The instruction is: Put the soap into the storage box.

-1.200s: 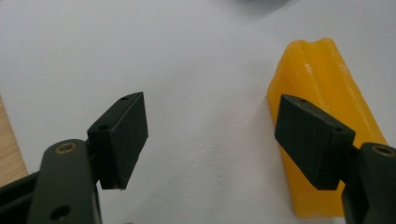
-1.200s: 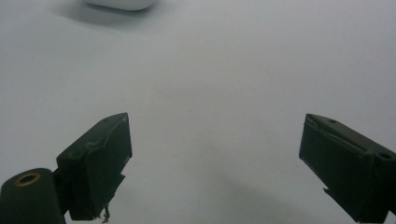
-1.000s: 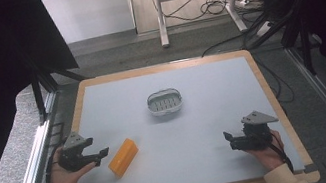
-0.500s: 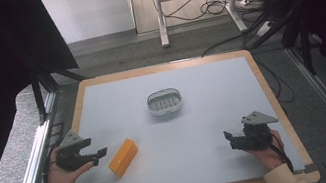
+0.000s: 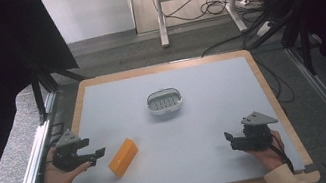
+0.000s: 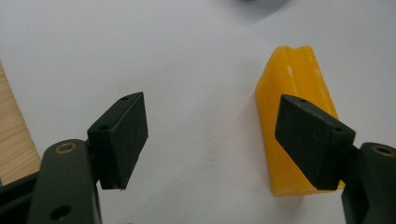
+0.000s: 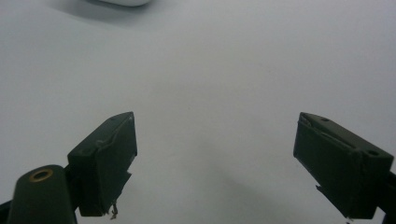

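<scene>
Left gripper [image 5: 95, 155] wide open, empty, low on grey tabletop [image 5: 205, 114]. Yellow rectangular soap bar [image 5: 123, 157] just beside it, off-centre toward one jaw. White oval soap dish [image 5: 165, 101] mid-tabletop. Right gripper [image 5: 231, 140] open, idle. Likely pre-grasp; next needs centring on bar.

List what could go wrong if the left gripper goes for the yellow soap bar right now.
1. The soap bar sits off to one side of the open left gripper, partly behind one jaw rather than between the two. Closing now would likely clip its edge and shove it across the grey table.
2. The bar lies flat and looks smooth, so a shallow pinch may slip.
3. The soap dish stands apart, farther up the table; a weak grip could drop the bar on the way.
</scene>
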A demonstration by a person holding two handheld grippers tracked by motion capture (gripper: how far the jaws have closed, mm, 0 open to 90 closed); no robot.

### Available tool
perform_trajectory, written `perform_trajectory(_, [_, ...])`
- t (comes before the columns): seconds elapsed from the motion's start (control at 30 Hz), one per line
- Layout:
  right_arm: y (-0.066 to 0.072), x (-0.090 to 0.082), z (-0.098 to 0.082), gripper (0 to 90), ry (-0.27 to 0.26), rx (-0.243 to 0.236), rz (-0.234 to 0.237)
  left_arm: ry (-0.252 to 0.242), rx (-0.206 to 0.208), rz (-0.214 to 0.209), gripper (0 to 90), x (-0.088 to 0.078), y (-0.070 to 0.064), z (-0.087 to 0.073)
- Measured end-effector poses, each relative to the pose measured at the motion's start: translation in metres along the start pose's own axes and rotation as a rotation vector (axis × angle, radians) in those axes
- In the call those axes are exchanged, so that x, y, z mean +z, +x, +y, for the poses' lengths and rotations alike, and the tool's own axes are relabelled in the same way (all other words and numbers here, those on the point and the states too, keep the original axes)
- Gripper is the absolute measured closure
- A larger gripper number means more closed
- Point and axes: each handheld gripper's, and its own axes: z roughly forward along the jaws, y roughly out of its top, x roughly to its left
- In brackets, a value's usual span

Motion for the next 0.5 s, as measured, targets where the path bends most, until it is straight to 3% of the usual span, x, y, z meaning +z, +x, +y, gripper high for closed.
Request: perform_trajectory(0.5, [0.001, 0.000, -0.001, 13.8, 0.007, -0.001, 0.006, 0.020, 0.052, -0.028, 25.3, -0.014, -0.020, 0.015])
